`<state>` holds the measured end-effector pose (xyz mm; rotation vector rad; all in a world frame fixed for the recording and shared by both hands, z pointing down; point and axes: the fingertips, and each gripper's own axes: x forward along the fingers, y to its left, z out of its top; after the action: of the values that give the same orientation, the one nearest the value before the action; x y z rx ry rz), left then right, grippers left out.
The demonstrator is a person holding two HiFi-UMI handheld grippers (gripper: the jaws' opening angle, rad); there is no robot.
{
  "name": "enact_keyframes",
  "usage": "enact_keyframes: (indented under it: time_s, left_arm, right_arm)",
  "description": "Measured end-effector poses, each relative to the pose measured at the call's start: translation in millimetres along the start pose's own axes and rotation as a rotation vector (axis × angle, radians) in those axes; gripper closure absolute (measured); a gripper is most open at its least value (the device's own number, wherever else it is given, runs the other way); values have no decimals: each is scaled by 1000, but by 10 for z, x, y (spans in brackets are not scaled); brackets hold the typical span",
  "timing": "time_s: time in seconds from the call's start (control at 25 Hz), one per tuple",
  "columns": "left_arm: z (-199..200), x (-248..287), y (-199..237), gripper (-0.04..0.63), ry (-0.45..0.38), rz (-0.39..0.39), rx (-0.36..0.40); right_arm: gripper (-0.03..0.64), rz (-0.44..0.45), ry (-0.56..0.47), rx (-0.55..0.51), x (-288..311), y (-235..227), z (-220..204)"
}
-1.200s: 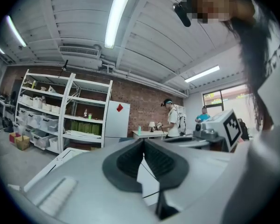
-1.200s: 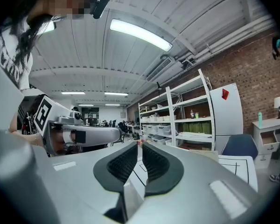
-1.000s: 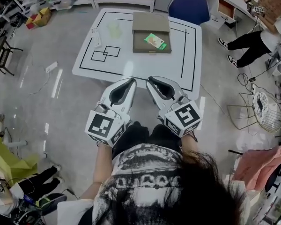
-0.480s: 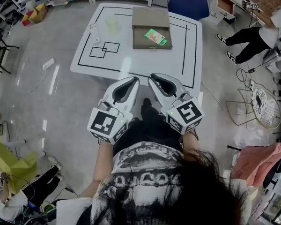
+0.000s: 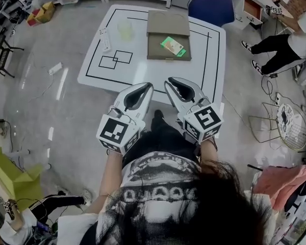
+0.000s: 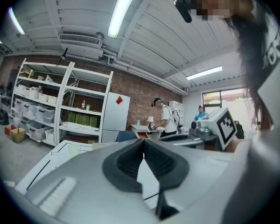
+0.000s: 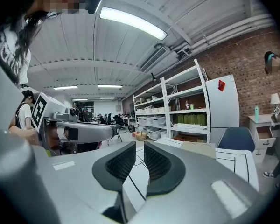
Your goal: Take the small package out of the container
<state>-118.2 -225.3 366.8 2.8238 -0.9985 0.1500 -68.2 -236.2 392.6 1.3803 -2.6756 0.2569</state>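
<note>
White tabletop: both claws are covering part of its near edge. Brown container is sitting at the far side; whether its paler far part is a flap or a lid cannot be told. The small package, green, is lying inside by the right wall, its print too small to read. Left claw is pressing its tips together, empty. Right claw is standing slightly spread, having just been opening, with nothing between.

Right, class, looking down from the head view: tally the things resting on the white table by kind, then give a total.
Cardboard box: 1
Small green package, lying in the box: 1
Pale see-through cup: 1
White oblong item: 1
Total: 4
</note>
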Motion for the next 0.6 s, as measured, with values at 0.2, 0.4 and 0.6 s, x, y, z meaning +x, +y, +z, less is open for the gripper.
enact_keyframes:
  time_s: [0.2,0.4,0.6]
  left_arm:
    - [38,356,215,595,21,2,15]
    - [32,671,457,595,43,6,18]
    - [-73,920,697,595,81,14,8]
  right_arm:
    - [545,2,24,-5,250,-436,-10]
    - [518,5,93,-42,570,-906,-144]
    - [482,9,177,-76,947,-1365,-387]
